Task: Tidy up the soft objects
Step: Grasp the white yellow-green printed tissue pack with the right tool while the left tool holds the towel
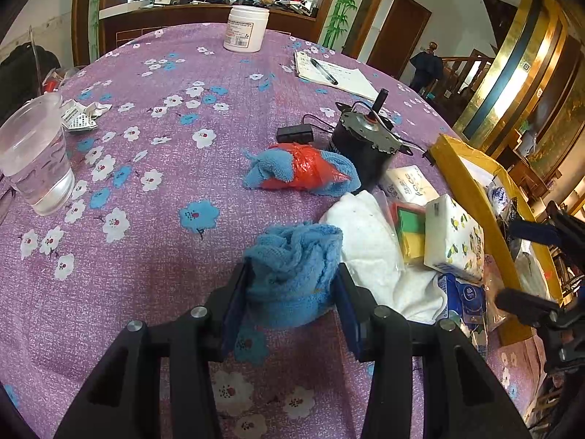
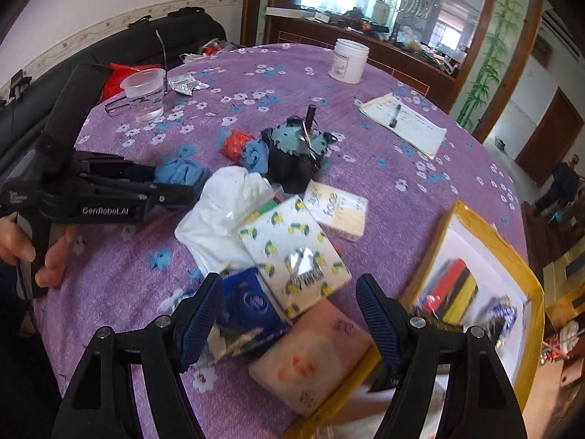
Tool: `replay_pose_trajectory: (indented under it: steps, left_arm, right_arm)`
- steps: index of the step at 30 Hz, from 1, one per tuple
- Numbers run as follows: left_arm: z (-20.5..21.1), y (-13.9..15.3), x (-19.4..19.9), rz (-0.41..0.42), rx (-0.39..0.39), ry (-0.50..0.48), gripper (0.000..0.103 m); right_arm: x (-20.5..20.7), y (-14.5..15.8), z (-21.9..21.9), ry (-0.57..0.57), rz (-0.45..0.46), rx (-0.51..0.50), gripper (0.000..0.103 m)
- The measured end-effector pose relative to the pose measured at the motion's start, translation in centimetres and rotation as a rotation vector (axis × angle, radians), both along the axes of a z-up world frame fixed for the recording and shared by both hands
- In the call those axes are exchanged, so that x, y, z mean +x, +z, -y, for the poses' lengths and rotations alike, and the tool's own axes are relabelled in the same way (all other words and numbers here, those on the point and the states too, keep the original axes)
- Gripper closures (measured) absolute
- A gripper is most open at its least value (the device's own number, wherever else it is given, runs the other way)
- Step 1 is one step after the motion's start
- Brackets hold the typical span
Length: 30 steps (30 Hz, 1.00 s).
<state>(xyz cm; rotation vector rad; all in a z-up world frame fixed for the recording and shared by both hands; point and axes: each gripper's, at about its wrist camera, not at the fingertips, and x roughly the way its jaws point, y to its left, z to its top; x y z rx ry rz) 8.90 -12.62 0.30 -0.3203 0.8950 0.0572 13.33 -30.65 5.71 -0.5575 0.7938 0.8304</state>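
Observation:
My left gripper is shut on a crumpled blue towel that rests on the purple flowered tablecloth. Seen from the right wrist, this gripper comes in from the left with the towel at its tips. To its right lie a white cloth and a blue cloth wrapped in a red bag. My right gripper is open above a pile of tissue packs: lemon-print, blue and pink. Its pads touch none of them.
A yellow-rimmed box with items inside stands at the right. A black motor with a cable sits behind the cloths. A cup of water, a white jar and a notepad with pen stand farther off.

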Motion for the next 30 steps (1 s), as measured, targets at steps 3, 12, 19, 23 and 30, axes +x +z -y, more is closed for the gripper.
replay_pose_trajectory:
  steps: [3, 12, 19, 23, 30]
  left_arm:
    - [0.0, 0.0, 0.0, 0.001, -0.003, 0.000, 0.059]
    - [-0.1, 0.0, 0.0, 0.004, -0.013, 0.000, 0.059]
    - [-0.1, 0.1, 0.0, 0.005, -0.018, -0.001, 0.059]
    - [-0.2, 0.1, -0.1, 0.006, -0.020, -0.001, 0.059]
    - [-0.1, 0.1, -0.1, 0.010, -0.025, 0.000, 0.059]
  right_arm:
    - [1.0, -0.5, -1.8, 0.024, 0.012, -0.046, 0.024]
    - [3.8, -3.1, -3.5, -0.008, -0.068, -0.093, 0.039]
    - [0.8, 0.4, -0.9, -0.178, -0.055, 0.143, 0.041]
    - [-1.8, 0.5, 0.9, -0.248, -0.114, 0.297, 0.041]
    - [-3.5, -2.2, 1.9, -0.331, -0.122, 0.377, 0.041]
